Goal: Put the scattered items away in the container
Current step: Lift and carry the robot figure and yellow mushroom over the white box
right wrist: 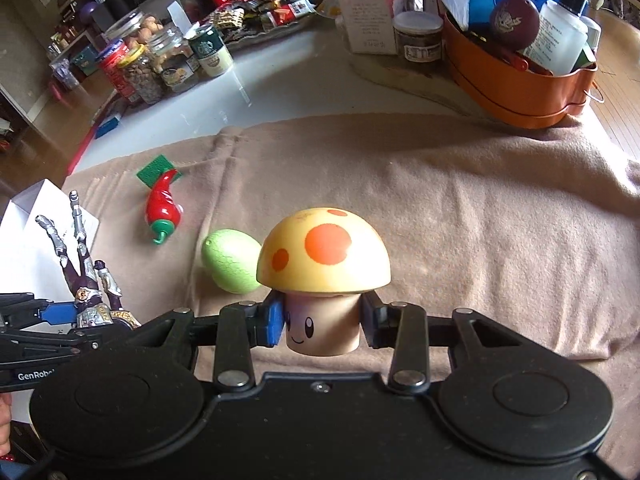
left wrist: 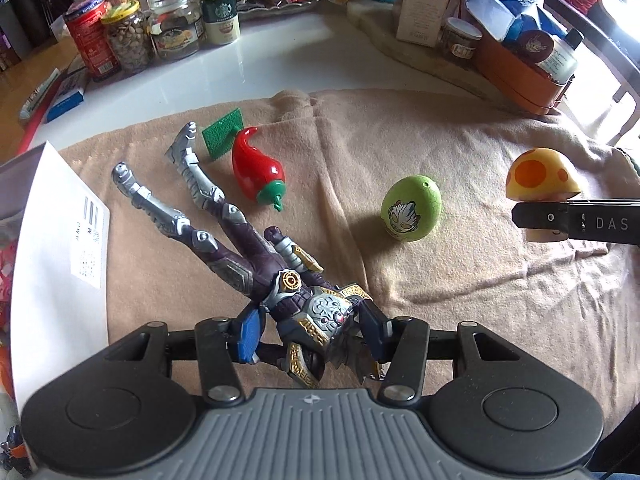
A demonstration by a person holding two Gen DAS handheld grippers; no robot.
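Observation:
My left gripper [left wrist: 314,330] is shut on the chest of a dark armoured action figure [left wrist: 248,248], whose silver legs point away over the tan cloth. My right gripper [right wrist: 322,326] is shut on the stem of a yellow mushroom toy [right wrist: 324,252] with orange spots; it also shows at the right of the left wrist view [left wrist: 542,174]. A red chili toy [left wrist: 258,170] and a green egg [left wrist: 412,208] lie on the cloth between them. A white box [left wrist: 60,240] stands at the left.
A green plate [left wrist: 222,130] lies behind the chili. An orange tub [right wrist: 516,84] full of bottles and boxes stands at the far right. Jars and cans [left wrist: 132,36] crowd the far left of the white table [left wrist: 280,60].

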